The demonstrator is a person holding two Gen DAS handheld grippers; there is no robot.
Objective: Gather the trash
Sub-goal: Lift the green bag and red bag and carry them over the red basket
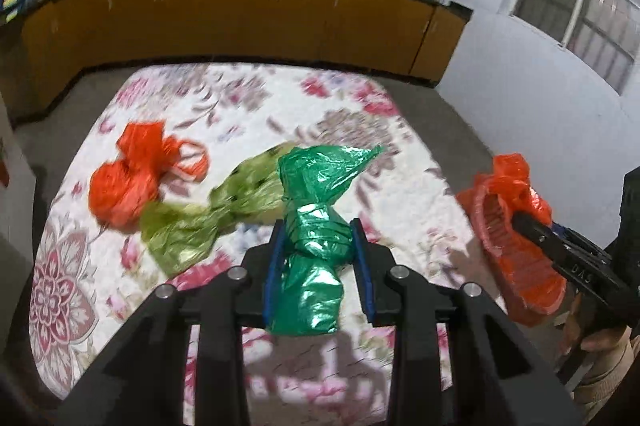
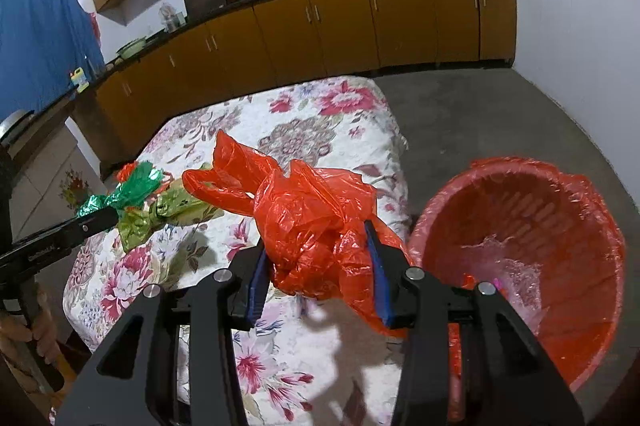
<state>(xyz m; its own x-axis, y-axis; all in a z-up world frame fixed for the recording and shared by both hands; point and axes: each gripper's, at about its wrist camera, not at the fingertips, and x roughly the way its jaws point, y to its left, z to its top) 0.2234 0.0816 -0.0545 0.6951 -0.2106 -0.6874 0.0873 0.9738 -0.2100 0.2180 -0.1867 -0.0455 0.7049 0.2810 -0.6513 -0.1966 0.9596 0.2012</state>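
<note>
The left gripper (image 1: 318, 246) pinches a knotted green bag (image 1: 316, 226) at its waist above the floral table (image 1: 400, 193); the right gripper (image 2: 320, 262) clamps a crumpled red bag (image 2: 308, 214) beside the lined red bin (image 2: 520, 246). Both look light, soft and slippery, best gripped at the bunched knot. Farther off lie an olive bag (image 1: 200, 218) and an orange bag (image 1: 132, 177)

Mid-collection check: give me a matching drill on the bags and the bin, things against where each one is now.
Things:
1. dark green bag
2. red bag
3. light green bag
4. red bin

Places:
A. lying on the floral cloth
B. on the floor beside the table
C. in the left gripper
D. in the right gripper

Pairs: 1-C, 2-D, 3-A, 4-B
</note>
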